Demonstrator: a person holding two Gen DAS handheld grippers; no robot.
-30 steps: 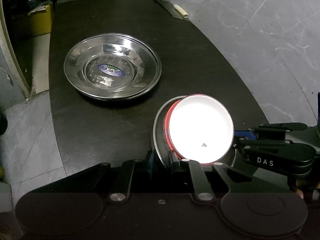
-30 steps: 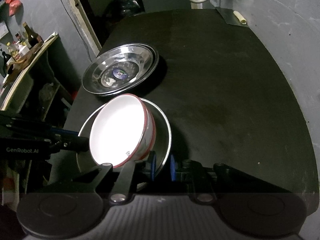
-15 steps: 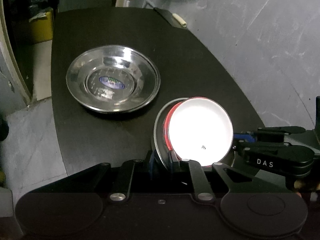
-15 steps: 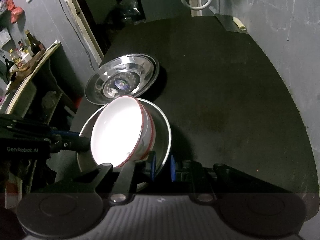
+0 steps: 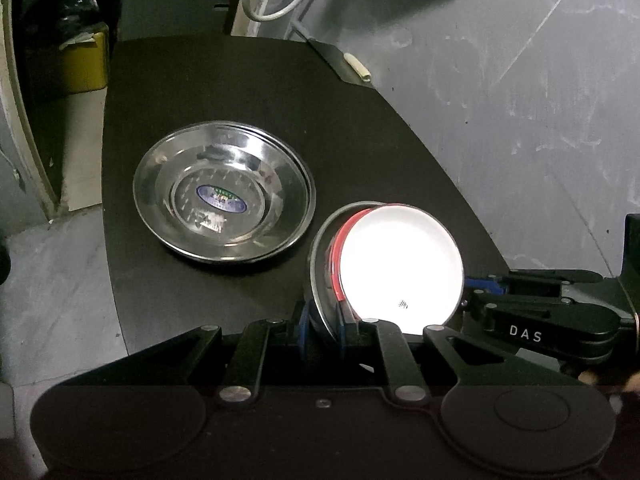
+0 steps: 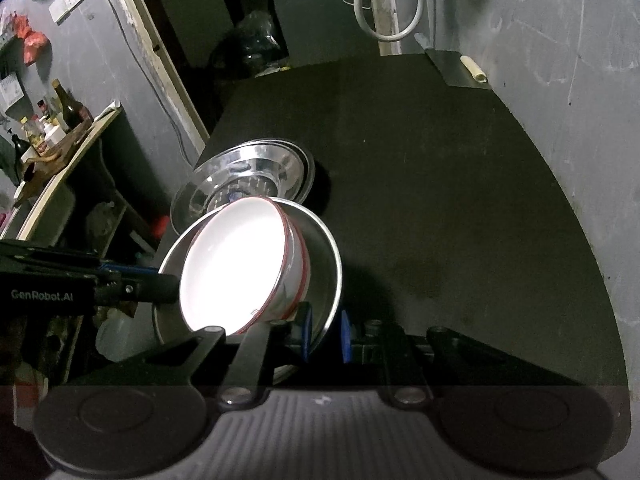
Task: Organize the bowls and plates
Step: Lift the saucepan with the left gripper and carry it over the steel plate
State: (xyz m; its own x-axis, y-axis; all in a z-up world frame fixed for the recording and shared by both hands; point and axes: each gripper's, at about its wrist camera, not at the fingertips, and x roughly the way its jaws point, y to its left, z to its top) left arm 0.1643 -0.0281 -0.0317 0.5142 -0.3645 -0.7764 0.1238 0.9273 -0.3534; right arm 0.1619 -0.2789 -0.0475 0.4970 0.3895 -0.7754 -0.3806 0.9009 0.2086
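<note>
- What am I holding right now?
- My left gripper (image 5: 322, 322) pinches the near left rim of the steel plate (image 5: 320, 264), and my right gripper (image 6: 325, 334) pinches that plate's rim on the other side. Both are squeezed tight on it.
- Where is the bowl?
- The white bowl (image 5: 400, 264) with the red rim sits in that plate, and it looks tipped. They are up over the near edge of the black table (image 5: 360, 152).
- Anything else?
- A stack of shiny plates (image 5: 222, 190) rests on the table, farther away and to the left.
</note>
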